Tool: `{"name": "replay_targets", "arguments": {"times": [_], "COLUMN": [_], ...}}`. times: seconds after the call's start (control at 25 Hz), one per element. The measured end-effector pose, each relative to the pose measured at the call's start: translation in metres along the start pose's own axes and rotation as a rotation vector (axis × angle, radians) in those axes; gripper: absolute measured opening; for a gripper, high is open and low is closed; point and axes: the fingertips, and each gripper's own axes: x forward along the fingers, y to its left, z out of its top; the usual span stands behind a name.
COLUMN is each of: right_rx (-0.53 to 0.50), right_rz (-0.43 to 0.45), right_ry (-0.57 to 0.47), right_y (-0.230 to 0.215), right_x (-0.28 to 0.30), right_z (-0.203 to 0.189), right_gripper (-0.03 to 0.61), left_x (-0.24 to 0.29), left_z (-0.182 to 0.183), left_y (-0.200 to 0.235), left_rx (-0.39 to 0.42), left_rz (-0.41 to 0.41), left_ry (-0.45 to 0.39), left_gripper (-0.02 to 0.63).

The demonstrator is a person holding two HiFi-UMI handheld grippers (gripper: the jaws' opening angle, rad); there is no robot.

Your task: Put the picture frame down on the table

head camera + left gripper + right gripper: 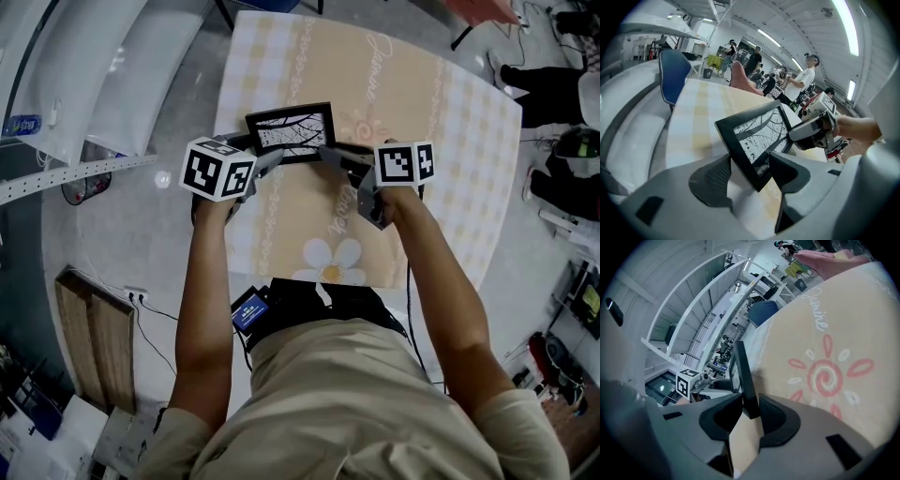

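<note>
I'm seeing the black rectangular picture frame with a branch print [291, 131] tilting up over the beige checked-cloth bench [441, 141]. The right gripper [751, 411] jaws are pinching its edge. The left gripper [750, 168] jaws are gaping wide with the frame corner between them, unclamped. A blue chair [672, 77] is sitting past the far edge. The cloth is showing "Jasmine" [818, 308].

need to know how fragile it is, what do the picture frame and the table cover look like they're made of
The picture frame: black moulding with a dull, even finish, probably painted wood or plastic; the look leaves it open. The table cover: printed cloth or vinyl, going by its checks and flowers lying flat; I cannot tell which.
</note>
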Motion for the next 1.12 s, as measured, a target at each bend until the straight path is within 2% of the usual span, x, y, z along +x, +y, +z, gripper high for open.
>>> {"name": "replay_targets", "arguments": {"times": [0.08, 0.16, 0.24, 0.28, 0.4, 0.56, 0.68, 0.76, 0.84, 0.88, 1.0, 1.12], "right_rx": [-0.020, -0.068, -0.113, -0.135, -0.184, -0.225, -0.271, -0.308, -0.355, -0.383, -0.475, -0.554], "right_rz": [-0.051, -0.114, -0.150, -0.164, -0.202, -0.206, -0.181, -0.142, -0.083, -0.050, 0.035, 0.082], "right_ry": [0.008, 0.038, 0.074, 0.086, 0.084, 0.047, 0.007, -0.038, -0.085, -0.103, -0.143, -0.178], "right_y": [-0.007, -0.016, -0.019, -0.019, -0.016, 0.002, 0.026, 0.049, 0.077, 0.092, 0.139, 0.182], "right_x": [-0.002, -0.005, -0.008, -0.009, -0.014, -0.022, -0.032, -0.043, -0.057, -0.064, -0.088, -0.119], "right_z": [0.001, 0.001, -0.002, -0.002, 0.002, 0.014, 0.027, 0.036, 0.044, 0.047, 0.050, 0.048], "right_gripper": [0.110, 0.122, 0.177, 0.186, 0.186, 0.186, 0.183, 0.118, 0.046, 0.018, 0.003, 0.003], "left_x": [-0.007, -0.016, -0.022, -0.024, -0.032, -0.048, -0.070, -0.089, -0.109, -0.120, -0.153, -0.184], "left_z": [-0.002, -0.002, 0.002, 0.004, 0.012, 0.028, 0.045, 0.056, 0.067, 0.073, 0.089, 0.098], "left_y": [0.011, 0.019, 0.021, 0.020, 0.010, -0.011, -0.028, -0.041, -0.055, -0.064, -0.094, -0.131], "left_rx": [0.049, 0.059, 0.053, 0.055, 0.055, 0.061, 0.073, 0.083, 0.102, 0.112, 0.127, 0.158], "left_rz": [0.078, 0.111, 0.107, 0.104, 0.084, 0.054, 0.045, 0.042, 0.044, 0.043, 0.020, 0.010], "left_ry": [0.014, 0.007, -0.012, -0.022, -0.066, -0.141, -0.212, -0.265, -0.321, -0.352, -0.450, -0.521], "left_gripper": [0.241, 0.241, 0.241, 0.241, 0.239, 0.227, 0.206, 0.173, 0.095, 0.026, 0.006, 0.006]}}
